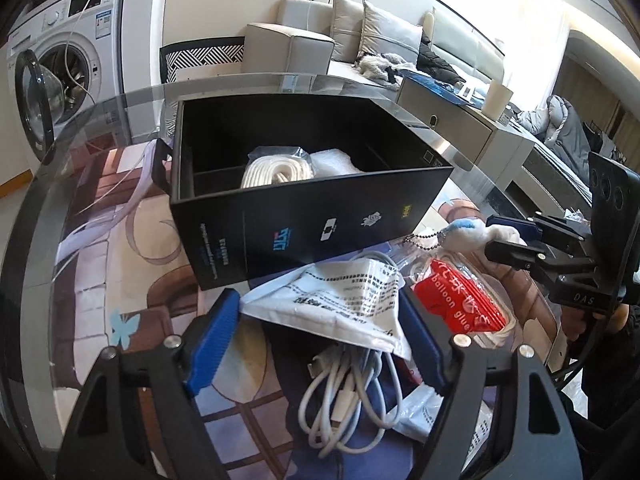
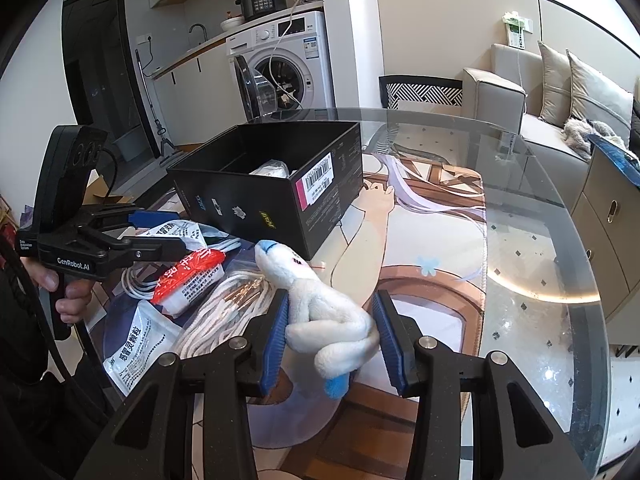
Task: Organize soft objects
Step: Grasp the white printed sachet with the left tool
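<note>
Two grippers work the glass worktop (image 2: pixel 520 216): right gripper (image 2: pixel 334 336), jaws wide, straddles the plush toy (image 2: pixel 320 312); left gripper (image 1: pixel 320 340), jaws wide, straddles a white pouch (image 1: pixel 340 296) beside the black box (image 1: pixel 304 200).
</note>
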The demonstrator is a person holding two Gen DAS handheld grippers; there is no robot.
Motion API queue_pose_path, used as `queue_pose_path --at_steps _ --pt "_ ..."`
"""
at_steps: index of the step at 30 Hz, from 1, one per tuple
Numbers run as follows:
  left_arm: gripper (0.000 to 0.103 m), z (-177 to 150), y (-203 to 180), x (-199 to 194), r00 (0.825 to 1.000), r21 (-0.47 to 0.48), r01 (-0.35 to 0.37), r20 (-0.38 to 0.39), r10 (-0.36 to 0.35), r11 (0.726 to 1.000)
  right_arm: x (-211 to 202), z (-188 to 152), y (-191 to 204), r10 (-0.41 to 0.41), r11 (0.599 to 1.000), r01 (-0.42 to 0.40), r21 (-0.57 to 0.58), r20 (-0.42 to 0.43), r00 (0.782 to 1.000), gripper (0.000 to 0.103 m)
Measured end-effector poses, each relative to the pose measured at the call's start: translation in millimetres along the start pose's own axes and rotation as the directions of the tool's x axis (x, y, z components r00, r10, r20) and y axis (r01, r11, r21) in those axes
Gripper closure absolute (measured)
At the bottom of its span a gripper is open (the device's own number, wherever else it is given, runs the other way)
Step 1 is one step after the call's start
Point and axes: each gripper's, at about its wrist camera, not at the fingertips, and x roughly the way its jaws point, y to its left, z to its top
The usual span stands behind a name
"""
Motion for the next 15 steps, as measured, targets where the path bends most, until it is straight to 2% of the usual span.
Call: queue_pose_path --at_steps 10,15 --pt "0.034 -1.2 0.9 -3.1 1.000 0.005 0.021 0.017 -0.021 1.000 0.7 0.1 0.1 -0.001 1.000 0.001 -0.001 0.003 1.000 0.061" --pt "0.043 -2.2 1.9 -8.6 0.999 -0.001 0.029 0.031 -0.029 1.000 0.8 0.5 0.0 -0.001 1.000 0.001 -0.001 0.006 1.000 0.061"
